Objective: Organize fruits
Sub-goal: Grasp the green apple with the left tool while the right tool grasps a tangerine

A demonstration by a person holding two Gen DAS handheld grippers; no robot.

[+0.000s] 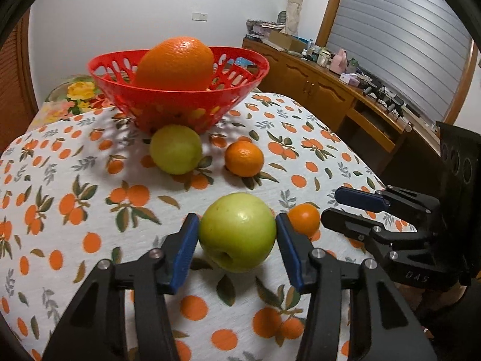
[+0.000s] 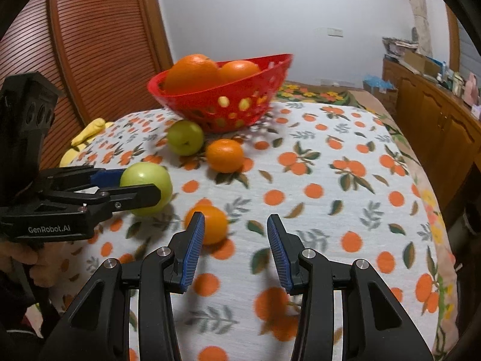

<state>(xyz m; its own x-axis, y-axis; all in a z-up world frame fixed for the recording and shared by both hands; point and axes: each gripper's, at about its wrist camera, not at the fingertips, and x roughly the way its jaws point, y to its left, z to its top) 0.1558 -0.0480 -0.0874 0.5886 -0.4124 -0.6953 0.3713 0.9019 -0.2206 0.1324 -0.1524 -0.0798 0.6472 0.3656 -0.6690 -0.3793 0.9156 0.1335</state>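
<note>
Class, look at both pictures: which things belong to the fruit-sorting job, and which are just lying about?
Job:
- red basket, oranges already inside
- green apple between the left claw pads
- second green apple
- mandarin
- small mandarin near the right claw

Lying about:
- sideboard clutter
- yellow cloth

Orange-print tablecloth [image 1: 90, 210]: red basket [image 1: 156, 102], apples, tangerines.

Left claw [image 1: 237, 234] clamped on green apple [image 1: 237, 231], right claw [image 2: 236, 249] empty, pads apart
</note>
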